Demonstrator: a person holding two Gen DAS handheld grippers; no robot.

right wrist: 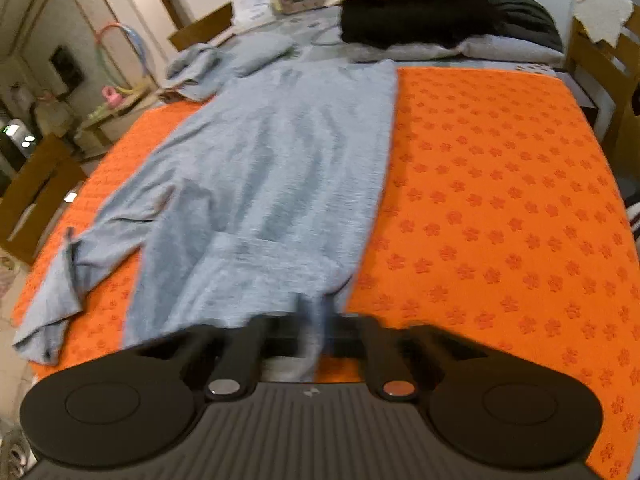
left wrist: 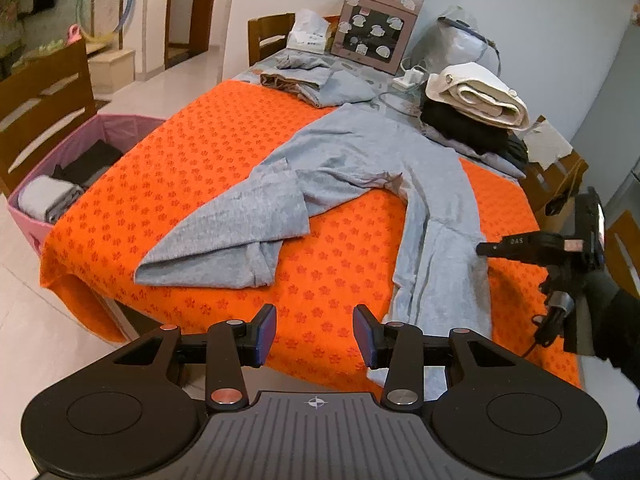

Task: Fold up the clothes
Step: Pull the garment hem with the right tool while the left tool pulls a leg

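R claw [right wrist: 316, 336] clamped on grey garment [right wrist: 272, 168] near hem; L claw [left wrist: 315, 332] open, empty.

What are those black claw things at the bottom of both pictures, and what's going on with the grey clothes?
They are grabbers a person holds, one per hand, each carrying a camera. One picture looks out from the left gripper, open and empty. The other looks out from the right gripper, pinched shut on the near edge of the grey garment. That garment lies spread on the orange cloth covering a table. Behind it sits a stack of folded clothes; a pink bin stands beside the table.
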